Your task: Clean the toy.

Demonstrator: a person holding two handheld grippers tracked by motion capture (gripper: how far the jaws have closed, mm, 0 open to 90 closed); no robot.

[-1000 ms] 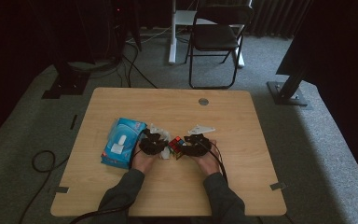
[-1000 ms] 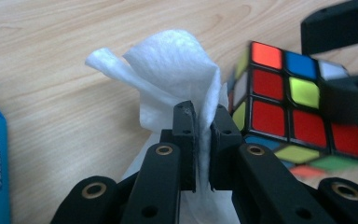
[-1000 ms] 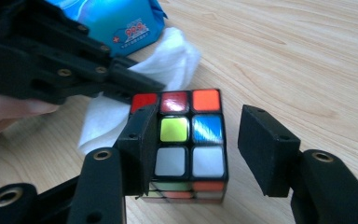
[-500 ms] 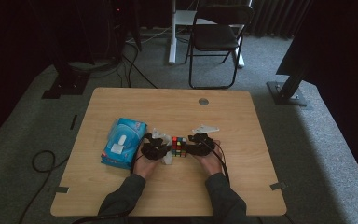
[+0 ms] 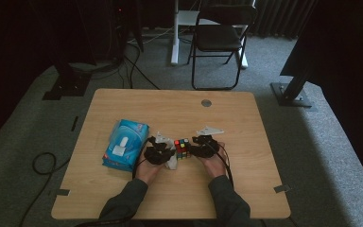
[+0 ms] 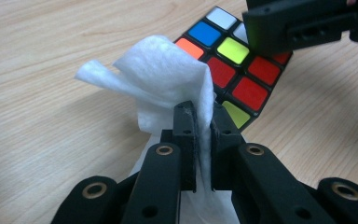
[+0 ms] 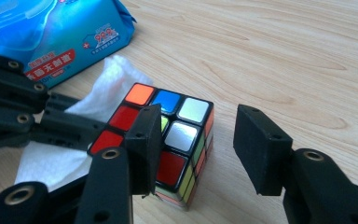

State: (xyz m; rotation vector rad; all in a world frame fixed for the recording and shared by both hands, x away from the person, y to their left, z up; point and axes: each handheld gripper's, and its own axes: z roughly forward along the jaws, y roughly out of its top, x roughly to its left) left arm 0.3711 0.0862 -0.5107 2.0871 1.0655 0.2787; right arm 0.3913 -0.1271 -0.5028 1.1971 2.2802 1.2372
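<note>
A scrambled puzzle cube (image 5: 183,148) sits between two hand-held grippers near the middle of the wooden table (image 5: 137,106).

The cube's black frame carries glossy stickers in orange, blue, white, red and yellow-green, and its top face looks mixed rather than solved. The left gripper (image 6: 199,112) has its jaws pressed together on a white wipe (image 6: 161,77), which puffs up above the tips and hangs just beside the cube. The right gripper (image 7: 198,140) has just been closing; its jaws are still spread, one jaw over the cube's top and the other standing clear off its side. A blue pack of wipes (image 5: 125,144) lies to the left. Beyond the pale table is grey carpet, a black folding chair (image 5: 220,38) and dark curtains.
</note>
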